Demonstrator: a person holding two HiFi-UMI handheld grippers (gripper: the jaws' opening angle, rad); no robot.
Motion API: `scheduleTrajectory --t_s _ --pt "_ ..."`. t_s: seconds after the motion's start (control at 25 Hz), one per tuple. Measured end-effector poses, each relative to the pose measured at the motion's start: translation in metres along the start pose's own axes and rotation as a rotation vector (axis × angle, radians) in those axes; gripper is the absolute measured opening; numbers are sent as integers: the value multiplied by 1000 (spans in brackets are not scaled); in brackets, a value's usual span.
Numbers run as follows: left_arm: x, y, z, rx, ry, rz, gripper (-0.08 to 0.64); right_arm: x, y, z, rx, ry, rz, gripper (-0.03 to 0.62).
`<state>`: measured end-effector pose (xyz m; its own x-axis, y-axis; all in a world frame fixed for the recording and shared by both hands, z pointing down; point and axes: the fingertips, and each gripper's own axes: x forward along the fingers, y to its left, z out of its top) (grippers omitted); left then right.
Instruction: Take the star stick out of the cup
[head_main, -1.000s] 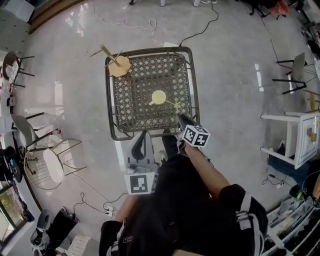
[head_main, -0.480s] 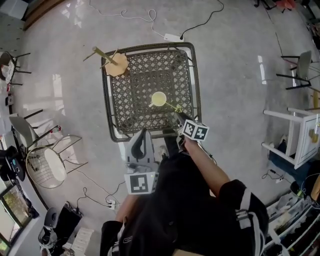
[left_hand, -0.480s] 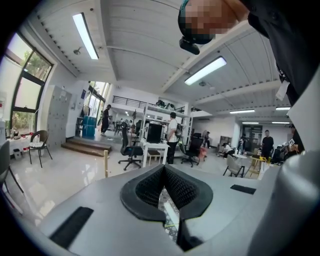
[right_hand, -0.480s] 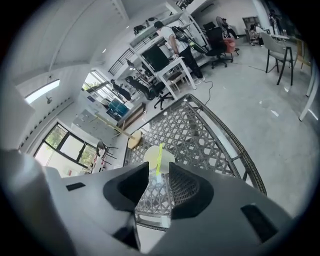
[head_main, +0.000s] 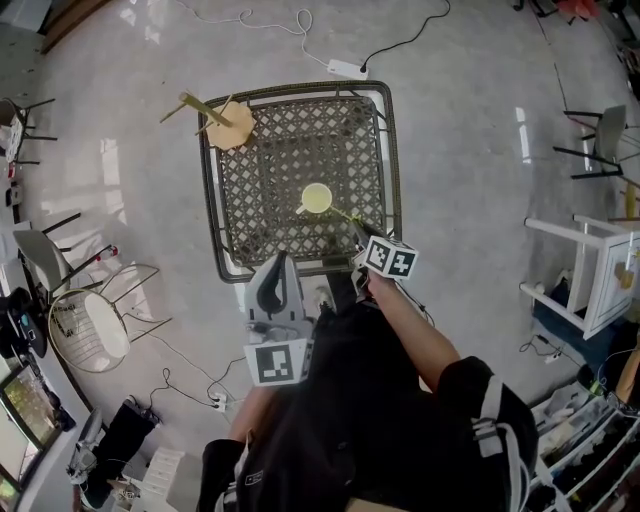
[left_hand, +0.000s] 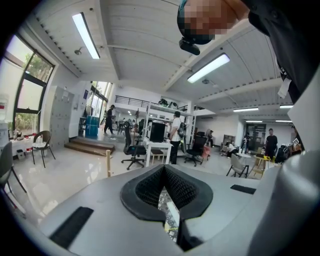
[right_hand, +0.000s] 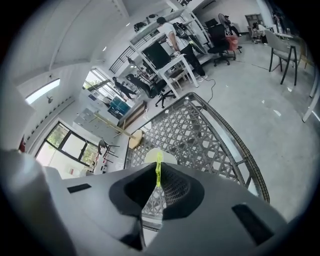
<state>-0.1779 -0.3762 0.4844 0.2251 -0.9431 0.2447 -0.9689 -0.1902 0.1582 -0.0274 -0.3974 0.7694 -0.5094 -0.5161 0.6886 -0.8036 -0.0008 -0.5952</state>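
Note:
A pale yellow cup (head_main: 317, 198) stands near the middle of the dark lattice table (head_main: 265, 170). The thin yellow-green star stick (head_main: 342, 212) slants from the cup's rim toward my right gripper (head_main: 357, 231), which is shut on the stick's near end. In the right gripper view the stick (right_hand: 158, 171) stands up between the closed pads (right_hand: 172, 187), with the cup (right_hand: 165, 156) just behind it. My left gripper (head_main: 281, 260) hangs at the table's near edge, left of the cup. It is shut on nothing; in its own view the left gripper (left_hand: 163, 170) points into the room.
A round wooden stool (head_main: 230, 124) leans at the table's far left corner. A wire chair (head_main: 95, 325) stands on the floor to the left, and a white cabinet (head_main: 600, 275) to the right. Cables and a power strip (head_main: 345, 68) lie beyond the table.
My right gripper has edged a little toward the cup along the stick. The left gripper has risen slightly toward the table's edge. The cup has stayed put.

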Motion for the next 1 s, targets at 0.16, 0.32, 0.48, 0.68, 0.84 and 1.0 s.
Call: scheduleTrajectory --t_s 0.16,0.32,0.48,0.68,0.84,1.0 --pt "-8 3 -3 -4 1 16 15 -3 6 2 7 -11 11 26" --pt "-25 0 -2 -1 -20 21 15 -13 11 -2 -15 -26 18 26" --pt "-49 -3 0 -3 -60 28 15 -25 19 -1 -61 -64 29 25" --pt "-101 -14 0 -1 -114 21 15 -65 37 -15 -98 -124 53 23" --pt "-152 -26 -1 2 -171 13 15 -108 51 -32 -116 -189 84 23" --pt "-215 -43 -7 -11 -199 12 15 -162 65 -61 -119 -254 123 23"
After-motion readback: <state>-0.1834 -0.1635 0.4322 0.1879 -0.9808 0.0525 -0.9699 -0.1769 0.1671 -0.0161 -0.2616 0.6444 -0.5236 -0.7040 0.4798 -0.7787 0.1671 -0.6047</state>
